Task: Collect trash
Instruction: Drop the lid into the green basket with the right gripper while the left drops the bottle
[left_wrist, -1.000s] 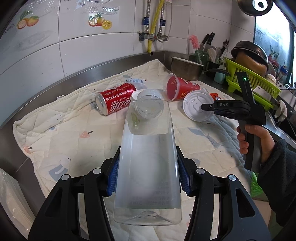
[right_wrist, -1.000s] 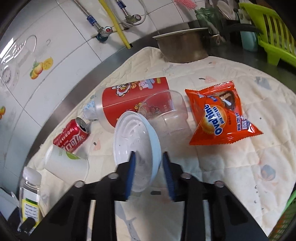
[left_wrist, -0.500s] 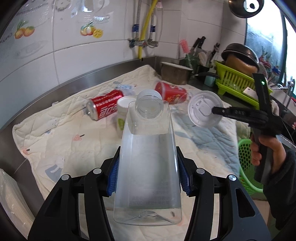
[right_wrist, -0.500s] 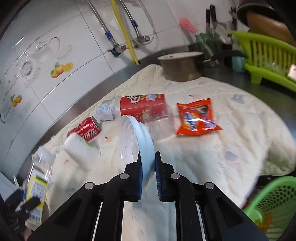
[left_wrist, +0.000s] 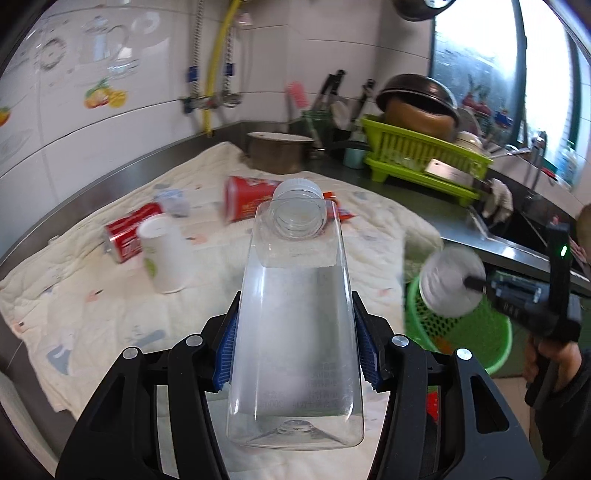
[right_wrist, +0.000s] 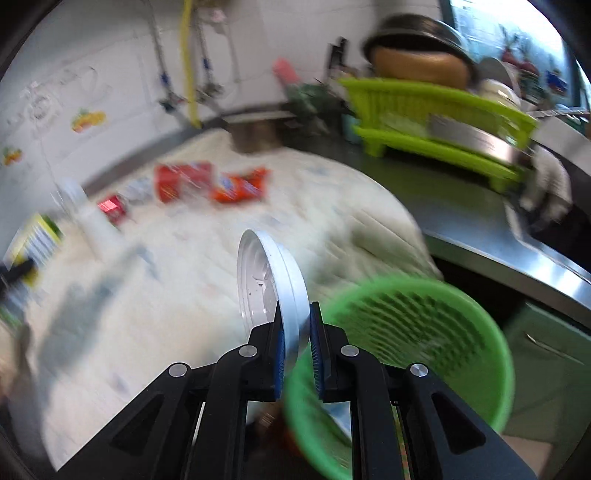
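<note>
My left gripper (left_wrist: 295, 341) is shut on a clear plastic bottle (left_wrist: 295, 332) with a white cap, held above the quilted cloth (left_wrist: 96, 302). My right gripper (right_wrist: 296, 334) is shut on a white plastic lid (right_wrist: 271, 278), held on edge beside the rim of a green mesh basket (right_wrist: 424, 332). In the left wrist view the lid (left_wrist: 452, 282) hangs over the basket (left_wrist: 476, 336). On the cloth lie a red cola can (left_wrist: 127, 232), a white paper cup (left_wrist: 164, 254), a red cup (left_wrist: 247, 197) and an orange snack packet (right_wrist: 240, 186).
A metal pot (left_wrist: 280, 151) stands at the back of the counter. A lime dish rack (left_wrist: 424, 155) with bowls sits to the right, next to the sink (left_wrist: 532, 225). The basket is below the counter's front edge. The right wrist view is blurred.
Both grippers have swung right and away from the cloth. The right gripper closed on the lid and carried it from the cups to the green basket. The bottle stays gripped.
</note>
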